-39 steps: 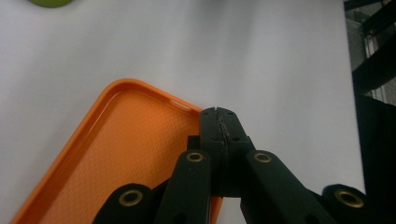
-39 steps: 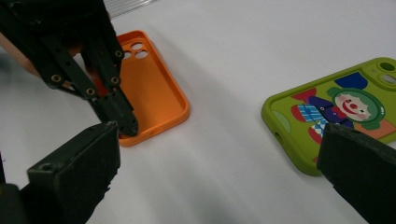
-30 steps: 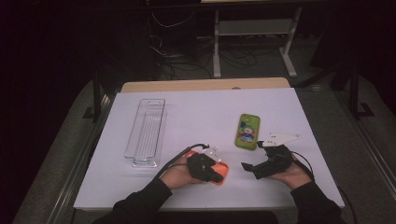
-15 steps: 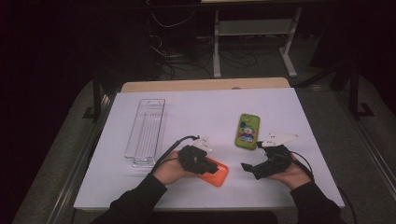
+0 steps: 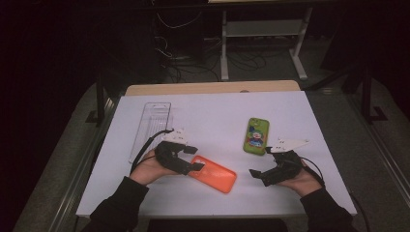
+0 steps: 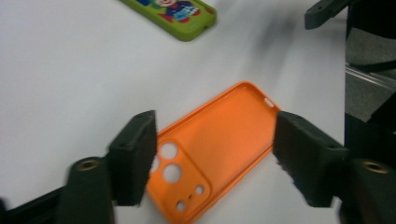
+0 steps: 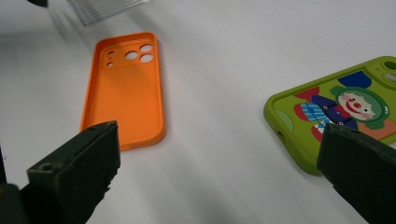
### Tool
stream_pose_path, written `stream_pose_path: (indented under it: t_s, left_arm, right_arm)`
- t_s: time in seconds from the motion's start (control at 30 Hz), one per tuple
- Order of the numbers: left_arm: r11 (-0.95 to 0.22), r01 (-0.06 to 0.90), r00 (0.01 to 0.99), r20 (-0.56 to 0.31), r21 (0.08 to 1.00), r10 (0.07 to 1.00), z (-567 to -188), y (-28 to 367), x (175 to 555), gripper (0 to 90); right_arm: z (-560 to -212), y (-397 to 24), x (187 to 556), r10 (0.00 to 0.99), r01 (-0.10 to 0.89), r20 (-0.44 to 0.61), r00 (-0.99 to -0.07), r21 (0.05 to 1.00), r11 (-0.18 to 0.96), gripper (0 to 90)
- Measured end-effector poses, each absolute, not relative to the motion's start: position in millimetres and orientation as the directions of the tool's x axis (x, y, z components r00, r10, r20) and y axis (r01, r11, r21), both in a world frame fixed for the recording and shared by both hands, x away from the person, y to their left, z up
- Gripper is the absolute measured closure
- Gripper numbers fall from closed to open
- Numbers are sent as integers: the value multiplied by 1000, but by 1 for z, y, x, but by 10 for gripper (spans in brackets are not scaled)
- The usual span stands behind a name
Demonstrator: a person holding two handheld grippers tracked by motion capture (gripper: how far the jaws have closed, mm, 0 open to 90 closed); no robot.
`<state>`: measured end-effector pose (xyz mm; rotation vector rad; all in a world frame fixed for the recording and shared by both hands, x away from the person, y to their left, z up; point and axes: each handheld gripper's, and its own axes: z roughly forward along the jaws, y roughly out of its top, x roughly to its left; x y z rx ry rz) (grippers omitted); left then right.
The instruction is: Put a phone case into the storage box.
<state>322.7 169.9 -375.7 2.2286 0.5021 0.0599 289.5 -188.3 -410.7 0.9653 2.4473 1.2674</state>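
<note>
your left gripper (image 5: 193, 159) has just been opening, jaws wide; orange case (image 5: 213, 173) lies released on the worktop (image 5: 203, 111); green case (image 5: 256, 135) remains.

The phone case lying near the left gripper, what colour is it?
Orange phone case, plain; the left gripper view shows it best.

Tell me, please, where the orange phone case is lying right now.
In the high view the orange phone case lies flat, hollow side up, on the white table near its front edge, just right of the left gripper and left of the right gripper.
</note>
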Motion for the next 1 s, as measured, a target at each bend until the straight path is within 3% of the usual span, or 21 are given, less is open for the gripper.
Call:
stream_pose_path:
  t_s: [0.03, 0.07, 0.33, 0.57, 1.0]
  left_arm:
    - [-567, 343, 914, -125, 749, 387, -375, 174, 321, 266]
    - [-561, 349, 908, -122, 751, 401, -374, 177, 321, 175]
    - [-511, 369, 871, -98, 776, 481, -372, 212, 318, 9]
    - [-495, 384, 857, -101, 779, 506, -377, 235, 316, 0]
    - [-497, 389, 859, -110, 775, 500, -377, 238, 318, 0]
  right_arm:
    - [-411, -188, 289, 642, 452, 99, -760, 791, 413, 0]
    - [-411, -188, 289, 642, 454, 101, -760, 789, 414, 0]
    - [-412, -188, 290, 638, 450, 95, -764, 787, 422, 0]
    - [-413, -187, 290, 641, 460, 102, -761, 781, 422, 0]
    - [-407, -184, 293, 641, 469, 103, -761, 769, 434, 0]
